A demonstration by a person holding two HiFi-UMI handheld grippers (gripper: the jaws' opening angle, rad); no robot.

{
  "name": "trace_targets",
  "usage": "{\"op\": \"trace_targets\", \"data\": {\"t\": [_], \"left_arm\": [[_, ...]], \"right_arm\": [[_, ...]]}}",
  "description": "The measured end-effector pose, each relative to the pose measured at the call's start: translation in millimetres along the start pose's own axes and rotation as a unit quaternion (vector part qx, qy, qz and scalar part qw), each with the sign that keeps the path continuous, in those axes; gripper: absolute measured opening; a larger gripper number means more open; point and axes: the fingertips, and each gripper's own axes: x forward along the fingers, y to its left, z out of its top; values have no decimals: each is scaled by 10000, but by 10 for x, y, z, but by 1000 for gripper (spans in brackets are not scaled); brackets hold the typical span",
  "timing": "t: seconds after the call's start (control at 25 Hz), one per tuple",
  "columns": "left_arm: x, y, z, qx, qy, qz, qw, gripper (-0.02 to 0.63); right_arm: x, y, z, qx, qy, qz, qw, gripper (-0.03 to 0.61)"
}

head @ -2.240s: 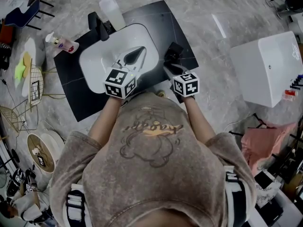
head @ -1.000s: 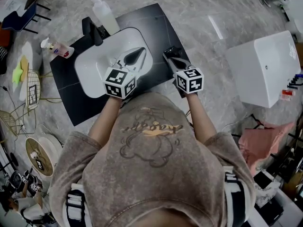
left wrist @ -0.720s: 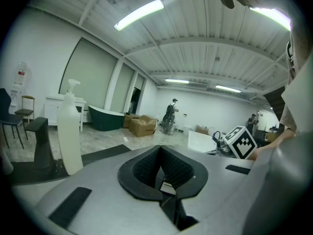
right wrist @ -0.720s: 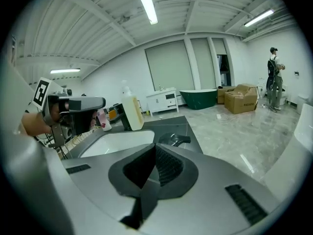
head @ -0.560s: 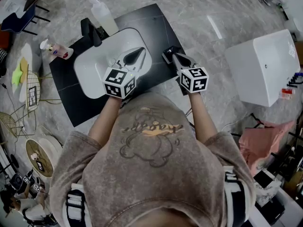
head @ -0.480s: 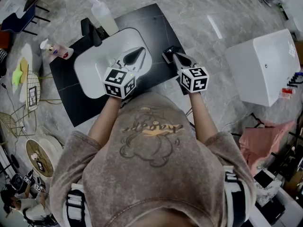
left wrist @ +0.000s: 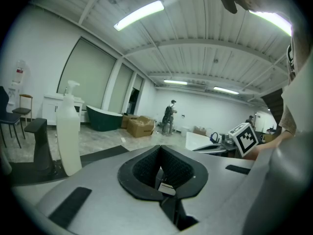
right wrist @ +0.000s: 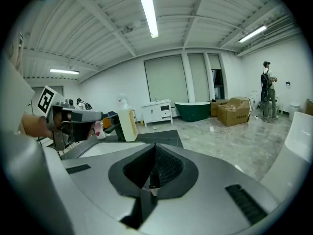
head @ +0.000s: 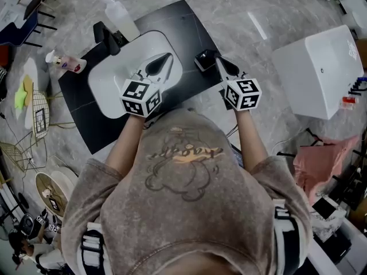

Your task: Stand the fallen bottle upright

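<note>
A tall white pump bottle [head: 119,17] stands upright at the far edge of the black counter [head: 189,30], beside the black tap [head: 103,36]. It also shows upright in the left gripper view as the pump bottle [left wrist: 68,136] and in the right gripper view [right wrist: 127,124]. A small bottle with a pink label [head: 66,63] is at the counter's left corner. My left gripper [head: 165,60] hangs shut and empty over the white basin [head: 112,79]. My right gripper [head: 221,63] is shut and empty, just right of a small black object [head: 203,59]. Both sets of jaws meet: left gripper [left wrist: 159,177], right gripper [right wrist: 152,177].
A large white tub [head: 321,79] stands to the right of the counter. Wire baskets [head: 37,105] and round trays lie on the floor at left, pink cloth [head: 321,159] at right. A person [right wrist: 266,89] and cardboard boxes [right wrist: 234,110] are far off.
My right gripper has lifted and swung to the right, off the small black object. The left gripper has kept still over the basin.
</note>
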Motion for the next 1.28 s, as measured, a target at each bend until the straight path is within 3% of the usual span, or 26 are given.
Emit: {"op": "trace_targets", "data": {"t": [0.72, 1.28], "left_arm": [[-89, -150, 319, 0, -327, -377, 9988, 18], [-190, -168, 303, 105, -571, -363, 9977, 18]], "right_arm": [[-756, 6, 506, 380, -1192, -395, 9914, 0], [-739, 321, 490, 114, -1253, -406, 9912, 0]]}}
